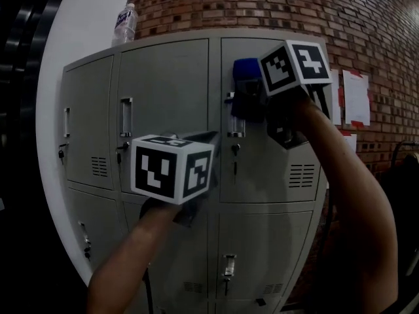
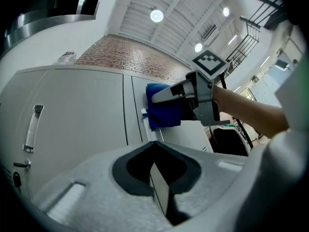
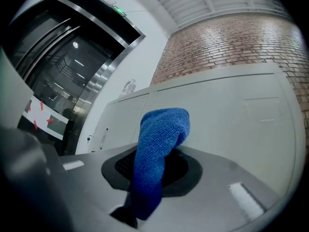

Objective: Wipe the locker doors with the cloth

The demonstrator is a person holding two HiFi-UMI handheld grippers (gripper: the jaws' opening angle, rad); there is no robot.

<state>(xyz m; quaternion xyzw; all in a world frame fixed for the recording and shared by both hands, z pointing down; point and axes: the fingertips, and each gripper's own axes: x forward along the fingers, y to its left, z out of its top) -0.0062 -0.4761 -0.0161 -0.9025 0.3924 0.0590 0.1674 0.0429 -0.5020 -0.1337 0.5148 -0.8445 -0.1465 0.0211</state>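
- Grey sheet-metal lockers (image 1: 163, 103) backed by a red brick wall (image 1: 262, 5); plastic bottle (image 1: 124, 23) on top, eleven o'clock.
- Right tongs (image 3: 137, 197) clamp a fuzzy blue cloth (image 3: 161, 129); left tongs (image 2: 161, 197) together, empty.

Your right gripper (image 1: 251, 91) holds the bunched blue cloth (image 1: 246, 69) against the upper grey metal locker door (image 1: 288, 142); your left gripper (image 1: 206, 138) hangs lower.

Plastic bottle (image 1: 124, 23) (water, perhaps) before a brick wall (image 1: 262, 5) with papers (image 1: 357, 97)
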